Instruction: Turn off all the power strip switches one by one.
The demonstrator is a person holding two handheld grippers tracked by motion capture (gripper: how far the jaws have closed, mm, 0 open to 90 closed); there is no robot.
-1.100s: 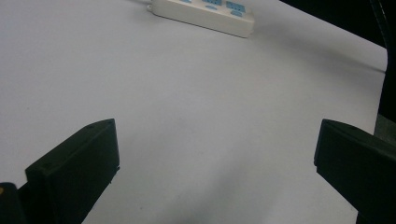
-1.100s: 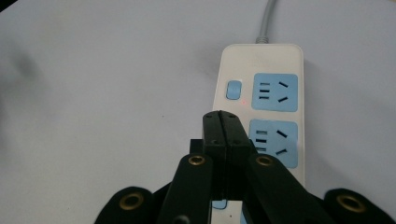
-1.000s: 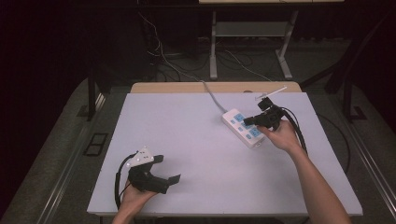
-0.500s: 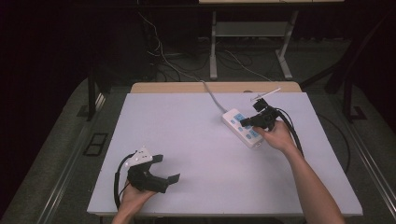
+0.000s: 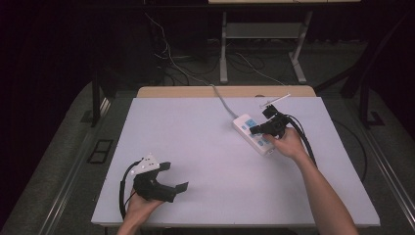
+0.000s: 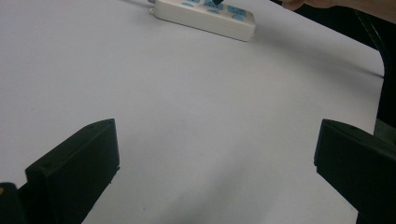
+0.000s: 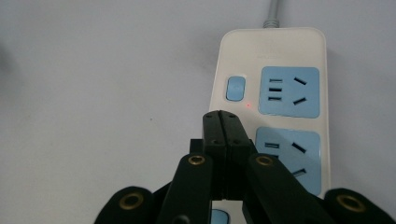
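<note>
Barely anything has shifted since a second ago: the right hand-held gripper point(image 5: 258, 129) has crept a touch along the power strip point(image 5: 254, 134), the left one hasn't budged. Nearest us, the left hand-held gripper point(image 5: 173, 177) rests at the front-left of the worktop point(image 5: 205, 147), jaws wide apart, nothing between them. Farther back right, the right hand-held gripper's jaws are pressed together, empty, tip poised just short of the strip's blue switch point(image 7: 235, 88). A tiny red dot point(image 7: 248, 104) shows beside it. The press looks imminent, not done.
</note>
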